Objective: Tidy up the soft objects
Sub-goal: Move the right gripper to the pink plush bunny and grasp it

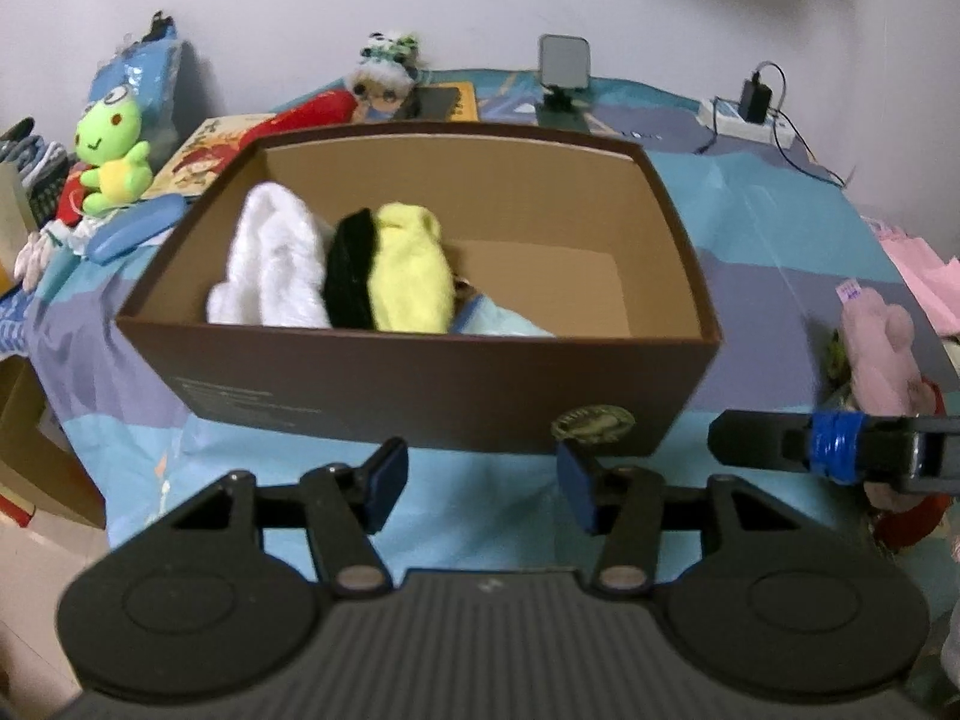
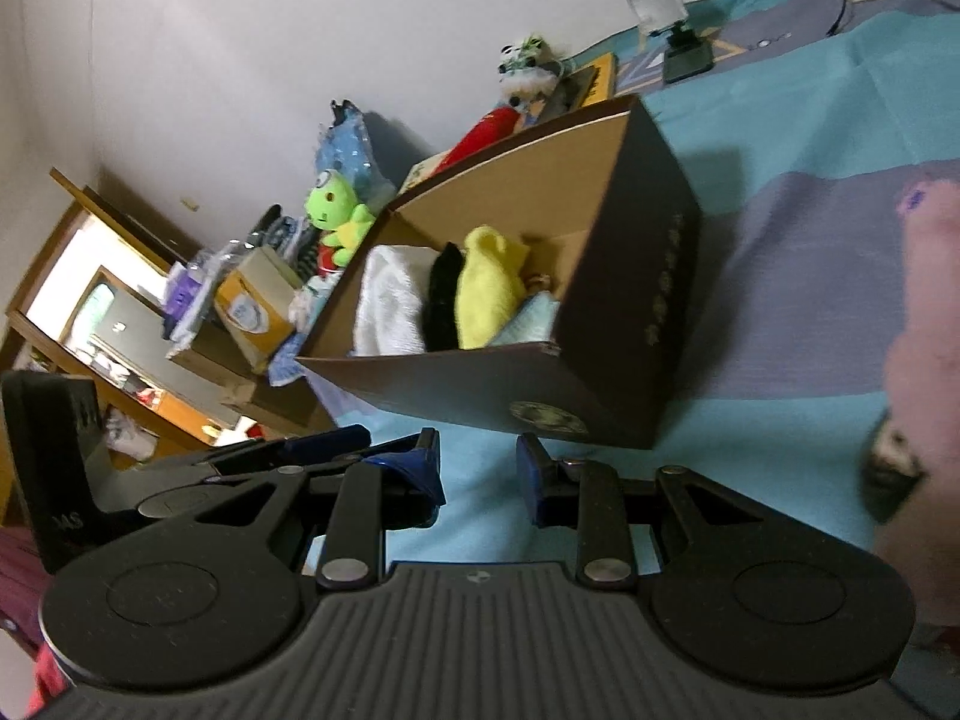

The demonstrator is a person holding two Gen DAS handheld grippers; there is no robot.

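A brown cardboard box (image 1: pixel 420 372) (image 2: pixel 636 276) stands open on a blue sheet. Inside, at its left end, lie a white soft piece (image 1: pixel 270 264), a black one (image 1: pixel 351 270), a yellow one (image 1: pixel 411 270) and a light blue cloth (image 1: pixel 504 318). My left gripper (image 1: pixel 480 486) hangs just in front of the box's near wall, open, with nothing between its blue pads. A pink plush toy (image 1: pixel 879 348) (image 2: pixel 927 330) lies to the right of the box. My right gripper (image 2: pixel 480 474) is near the box's front corner, its pads a little apart and empty.
A green frog plush (image 1: pixel 111 150), a doll with glasses (image 1: pixel 384 81), a red soft item (image 1: pixel 312 111) and a book sit behind and left of the box. A power strip (image 1: pixel 744 120) and a small stand (image 1: pixel 564 69) are at the back. Wooden shelves (image 2: pixel 90 312) stand beyond the bed's left edge.
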